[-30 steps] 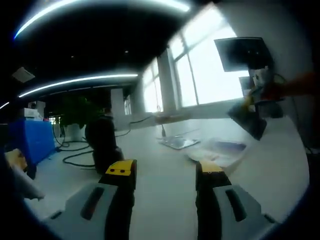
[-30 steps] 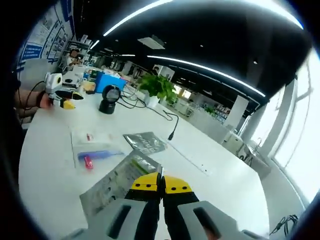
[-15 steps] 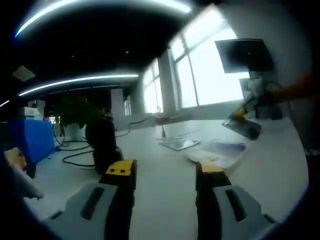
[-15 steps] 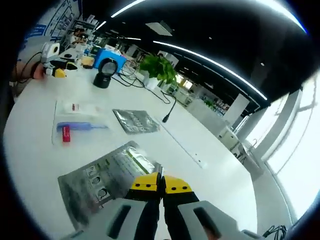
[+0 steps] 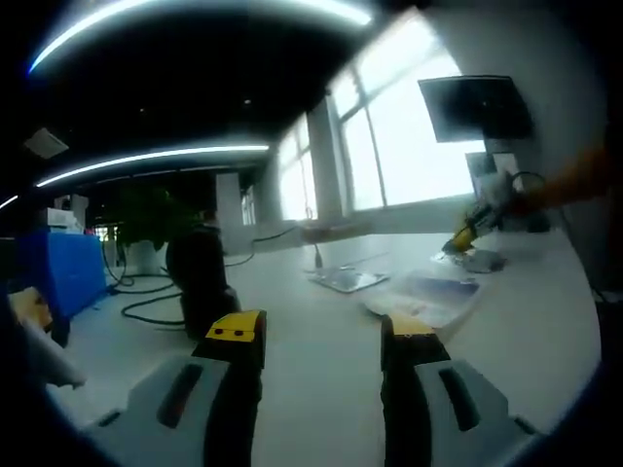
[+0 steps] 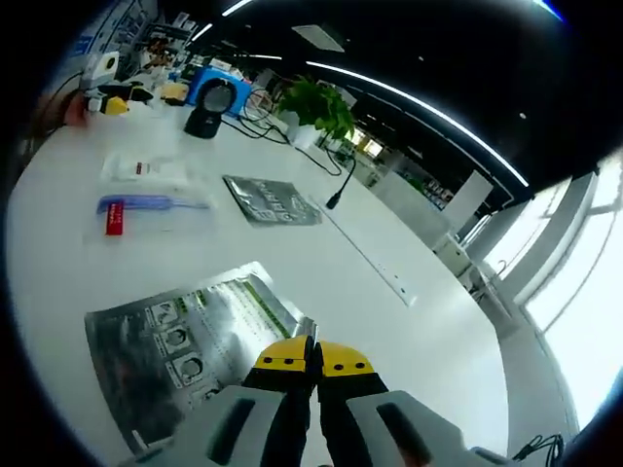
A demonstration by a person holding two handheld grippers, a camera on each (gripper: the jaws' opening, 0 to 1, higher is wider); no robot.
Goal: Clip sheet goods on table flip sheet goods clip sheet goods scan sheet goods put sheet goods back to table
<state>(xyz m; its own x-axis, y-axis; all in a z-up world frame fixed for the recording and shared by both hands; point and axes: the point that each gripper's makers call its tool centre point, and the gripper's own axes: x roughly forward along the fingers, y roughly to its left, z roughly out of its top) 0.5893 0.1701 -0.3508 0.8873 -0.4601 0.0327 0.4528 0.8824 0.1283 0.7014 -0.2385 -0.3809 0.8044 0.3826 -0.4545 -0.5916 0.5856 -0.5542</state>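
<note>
On a long white table (image 6: 409, 360) in an open-plan office, the right gripper (image 6: 313, 352) has its yellow-tipped jaws pressed together on the near corner of a silver foil pouch (image 6: 185, 345), which lies flat on the tabletop with its printed face up, seen from the right gripper view. Farther along the table lie a second silver pouch (image 6: 271, 201), a clear packet with a blue and red item (image 6: 146, 206) and another clear packet (image 6: 146, 170) beyond it, all apart from one another. A black scanner on a stand (image 6: 210, 107) stands near the far end, with a potted plant (image 6: 316, 107) and a blue box (image 6: 216, 83) behind it. In the left gripper view, the left gripper (image 5: 319, 336) hangs over bare tabletop with its jaws wide apart and nothing between them. That view shows the scanner (image 5: 200, 277) at left, the flat packets (image 5: 428, 292) in the middle distance, and at the far right the right gripper (image 5: 465, 236) low at the table by the pouch (image 5: 479, 259), in front of a dark monitor (image 5: 477, 105) and bright windows (image 5: 399, 146).
</note>
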